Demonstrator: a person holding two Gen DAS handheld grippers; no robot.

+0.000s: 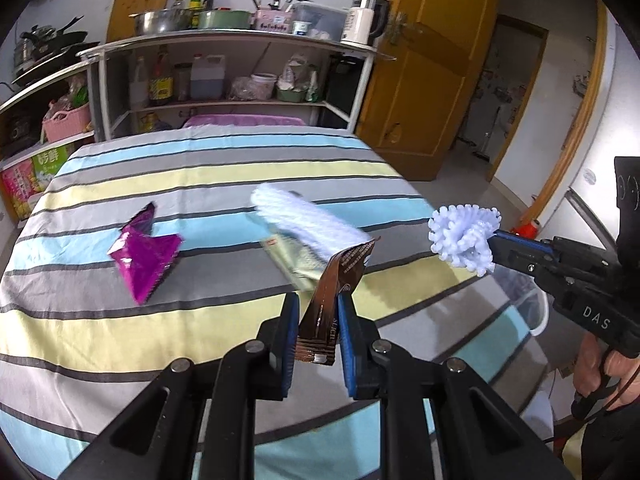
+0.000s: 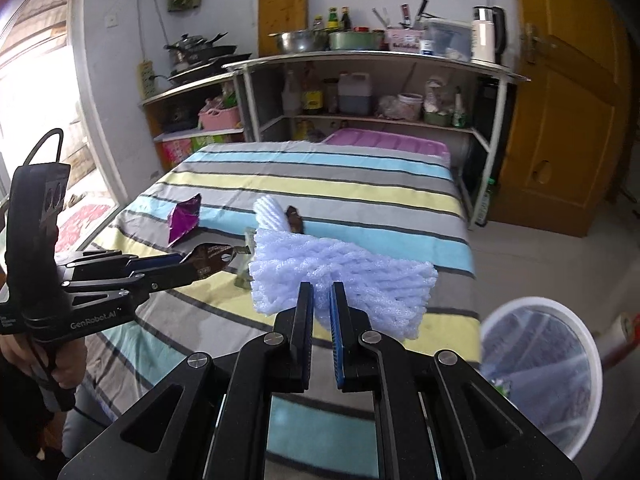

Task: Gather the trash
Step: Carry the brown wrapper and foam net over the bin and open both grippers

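Observation:
My left gripper (image 1: 318, 300) is shut on a brown foil wrapper (image 1: 336, 300) and holds it above the striped table (image 1: 160, 184). It shows in the right wrist view (image 2: 182, 268) with the wrapper (image 2: 210, 262). My right gripper (image 2: 322, 288) is shut on a white foam net (image 2: 344, 276), seen in the left wrist view (image 1: 466, 242) past the table's right edge. On the table lie a purple wrapper (image 1: 144, 254), a second foam net (image 1: 304, 220) and a green-gold packet (image 1: 296, 258). A small brown wrapper (image 2: 295, 218) lies beside that net.
A white bin lined with a clear bag (image 2: 556, 368) stands on the floor right of the table. Kitchen shelves (image 1: 224, 76) with bottles and pots stand behind the table. An orange door (image 1: 436, 72) is at the right.

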